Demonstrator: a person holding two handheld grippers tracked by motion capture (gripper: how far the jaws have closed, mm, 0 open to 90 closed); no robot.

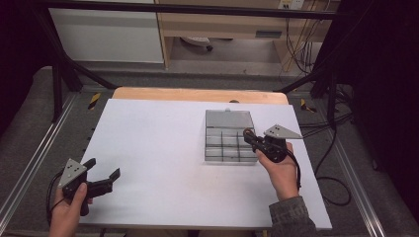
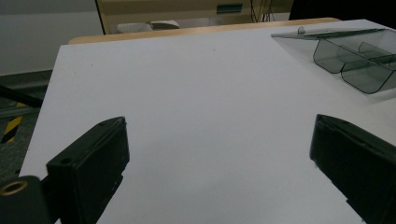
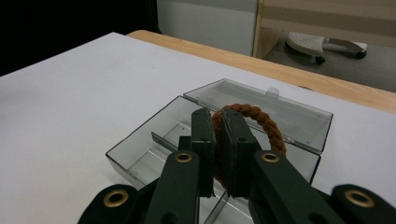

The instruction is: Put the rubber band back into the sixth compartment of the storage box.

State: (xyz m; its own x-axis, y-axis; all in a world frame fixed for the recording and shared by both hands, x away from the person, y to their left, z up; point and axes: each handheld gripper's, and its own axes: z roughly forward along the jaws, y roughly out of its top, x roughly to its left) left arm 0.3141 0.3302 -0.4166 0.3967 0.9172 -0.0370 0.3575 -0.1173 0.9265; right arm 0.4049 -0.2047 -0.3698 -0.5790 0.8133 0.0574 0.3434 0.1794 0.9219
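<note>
A brown braided hair tie hangs pinched in the right gripper, fingers clamped on it, above the open clear compartment box right of centre on the white worktop. Next, probably: lower into a compartment, release. Left gripper waits near-left, fingers wide, empty. No readable writing.

tools: black jaws, brass-ringed screw holes | top plates: grey, three-cornered | cables: black | right sleeve: camouflage
</note>
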